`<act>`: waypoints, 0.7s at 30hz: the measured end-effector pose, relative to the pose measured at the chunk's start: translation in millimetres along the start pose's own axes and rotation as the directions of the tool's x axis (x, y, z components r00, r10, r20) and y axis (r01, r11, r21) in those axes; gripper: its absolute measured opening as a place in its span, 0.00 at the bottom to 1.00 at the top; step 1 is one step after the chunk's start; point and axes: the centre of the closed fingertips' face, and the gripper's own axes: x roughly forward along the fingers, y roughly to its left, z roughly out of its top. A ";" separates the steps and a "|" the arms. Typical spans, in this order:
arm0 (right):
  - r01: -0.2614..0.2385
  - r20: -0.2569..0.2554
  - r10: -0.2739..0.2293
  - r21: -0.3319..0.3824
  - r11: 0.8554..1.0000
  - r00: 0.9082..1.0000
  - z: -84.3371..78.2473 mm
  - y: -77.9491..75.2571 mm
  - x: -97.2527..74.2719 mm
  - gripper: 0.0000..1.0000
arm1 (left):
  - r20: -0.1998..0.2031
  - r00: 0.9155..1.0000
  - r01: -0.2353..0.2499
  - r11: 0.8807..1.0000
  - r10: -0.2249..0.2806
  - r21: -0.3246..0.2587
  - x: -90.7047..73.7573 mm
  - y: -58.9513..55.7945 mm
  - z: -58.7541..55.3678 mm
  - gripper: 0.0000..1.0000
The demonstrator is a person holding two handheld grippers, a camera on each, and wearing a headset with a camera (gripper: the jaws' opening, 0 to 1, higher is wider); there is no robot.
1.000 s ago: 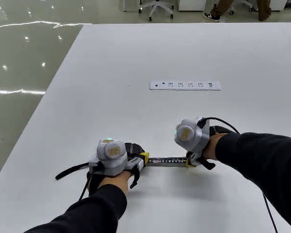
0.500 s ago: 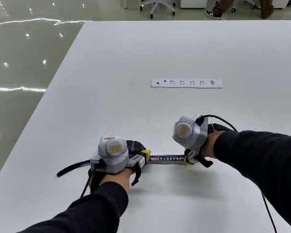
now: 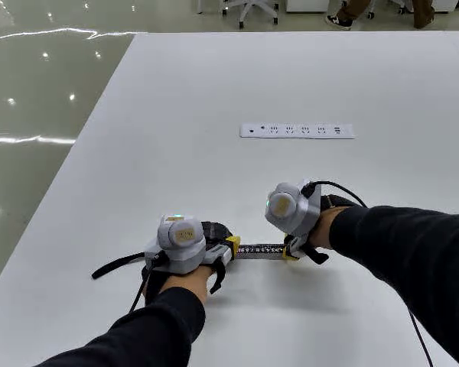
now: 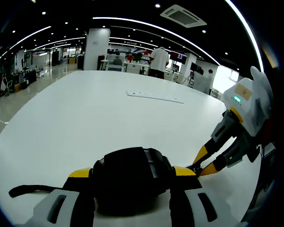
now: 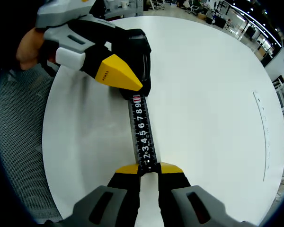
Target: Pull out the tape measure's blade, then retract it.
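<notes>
Tape measure case (image 4: pixel 130 179) rests on the white table (image 3: pixel 214 115), clamped between the jaws of my left gripper (image 3: pixel 226 250). My right gripper (image 5: pixel 146 168) pinches the blade (image 5: pixel 141 127) at its tip, with a short numbered stretch drawn out. Both my hands are low over the table's near edge.

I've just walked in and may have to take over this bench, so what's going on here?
A person is working a black tape measure on the white table, with a handheld tool in each hand. The left tool is clamped around the case. The right tool pinches the tip of the dark numbered blade, which is out only a short way. A white power strip lies farther back.
</notes>
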 end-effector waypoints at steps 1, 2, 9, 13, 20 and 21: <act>0.000 0.000 0.000 0.000 1.000 1.000 0.8 0.2 0.8 0.09 | 0.001 1.000 0.000 1.000 0.000 0.000 0.0 0.0 0.1 0.60; -0.001 -0.002 0.001 0.002 1.000 1.000 1.3 0.4 1.3 0.09 | 0.002 1.000 -0.001 1.000 0.001 0.000 0.0 0.1 0.1 0.60; 0.001 0.003 -0.001 0.008 1.000 1.000 8.2 0.1 3.3 0.09 | 0.005 1.000 0.000 1.000 0.000 -0.004 0.2 0.3 0.2 0.60; 0.002 0.025 -0.002 0.006 1.000 1.000 18.5 -0.1 4.8 0.09 | 0.004 1.000 0.001 1.000 -0.001 -0.008 0.2 0.8 0.5 0.60; 0.003 0.022 -0.003 0.017 1.000 1.000 26.2 0.8 8.6 0.09 | -0.004 1.000 0.009 1.000 -0.009 -0.017 0.4 0.9 0.0 0.60; 0.004 0.023 -0.004 0.017 1.000 1.000 26.5 0.9 8.7 0.09 | -0.003 1.000 0.009 1.000 -0.009 -0.018 0.5 0.9 -0.1 0.60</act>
